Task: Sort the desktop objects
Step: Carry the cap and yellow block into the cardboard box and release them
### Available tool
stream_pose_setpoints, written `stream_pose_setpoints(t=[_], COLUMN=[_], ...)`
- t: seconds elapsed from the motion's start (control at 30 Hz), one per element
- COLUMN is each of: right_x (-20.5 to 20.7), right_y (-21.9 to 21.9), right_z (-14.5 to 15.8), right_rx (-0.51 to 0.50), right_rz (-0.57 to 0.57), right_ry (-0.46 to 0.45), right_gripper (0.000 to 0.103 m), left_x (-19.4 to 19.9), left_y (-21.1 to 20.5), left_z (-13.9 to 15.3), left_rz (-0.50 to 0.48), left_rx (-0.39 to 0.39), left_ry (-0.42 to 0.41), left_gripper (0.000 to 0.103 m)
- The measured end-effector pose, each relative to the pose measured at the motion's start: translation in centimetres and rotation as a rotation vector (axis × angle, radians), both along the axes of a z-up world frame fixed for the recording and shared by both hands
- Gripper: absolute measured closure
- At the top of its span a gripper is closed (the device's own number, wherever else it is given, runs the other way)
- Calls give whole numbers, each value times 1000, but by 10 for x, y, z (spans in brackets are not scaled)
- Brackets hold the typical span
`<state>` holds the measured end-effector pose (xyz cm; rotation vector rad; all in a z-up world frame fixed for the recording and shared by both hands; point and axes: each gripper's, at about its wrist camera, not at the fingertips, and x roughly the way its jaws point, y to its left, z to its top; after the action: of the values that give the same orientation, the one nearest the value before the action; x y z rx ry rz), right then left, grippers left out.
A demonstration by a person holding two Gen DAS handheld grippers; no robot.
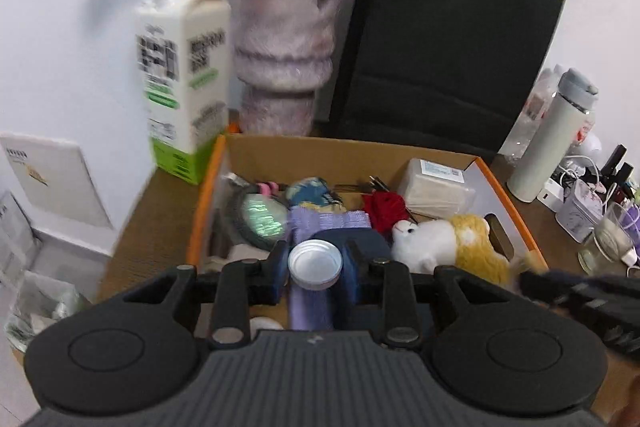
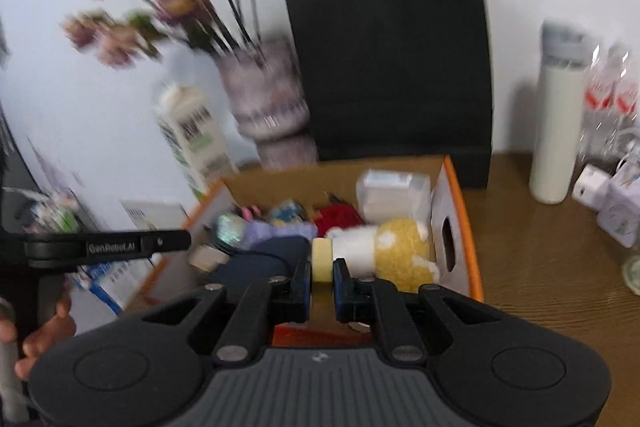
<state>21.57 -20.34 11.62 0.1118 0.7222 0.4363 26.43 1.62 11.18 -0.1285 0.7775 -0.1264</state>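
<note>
My left gripper (image 1: 315, 264) clamps a white-lidded jar (image 1: 315, 263), my right gripper (image 2: 322, 267) a tape roll (image 2: 322, 259), over the box (image 1: 352, 151) holding a plush toy (image 1: 448, 241) and red yarn (image 1: 386, 209).

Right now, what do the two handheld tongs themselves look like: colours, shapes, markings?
Both tongs look alike: the left tongs and right tongs have a grey ribbed body, two round black discs at the sides, and black linkage arms with silver pivot pins leading to blue-padded fingers. In the right wrist view, the left unit's black side bar carries white lettering, blurred. No sleeve or cable is visible.
</note>
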Motion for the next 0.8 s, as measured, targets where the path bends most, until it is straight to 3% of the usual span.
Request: stream_pose_setpoints(t=[0.07,0.17,0.23,0.3,0.33,0.4,0.5,0.57,0.8], right_x=[21,43,51,56,59,63,62,59,25], right_y=[12,23,30,37,40,40,34,28,-6], right_z=[-14,-35,-45,-48,-50,-50,-37,-27,-1], right_rx=[-4,20,-1,-32,-32,-14,-3,-15,-69], right_rz=[-7,-4,-11,-2,6,0,-18,-38,-89], right_ry=[61,149,174,172,175,181,137,107,21], right_gripper=[93,93,92,89,88,65,65,64,42], left_x=[17,42,57,68,68,63,50,41,-18], left_y=[-8,-23,-22,-15,-11,-3,6,10,14], left_z=[-6,-20,-29,-35,-35,-32,-22,-13,8], left_rz=[-31,-64,-71,-66,-50,-46,-36,-6,109], left_rx=[-14,69,64,12,-7,-7,28,72,183], left_ry=[5,1,21,49,43,14,-20,-33,-67], left_gripper=[73,73,69,34,31,29,14,11,2])
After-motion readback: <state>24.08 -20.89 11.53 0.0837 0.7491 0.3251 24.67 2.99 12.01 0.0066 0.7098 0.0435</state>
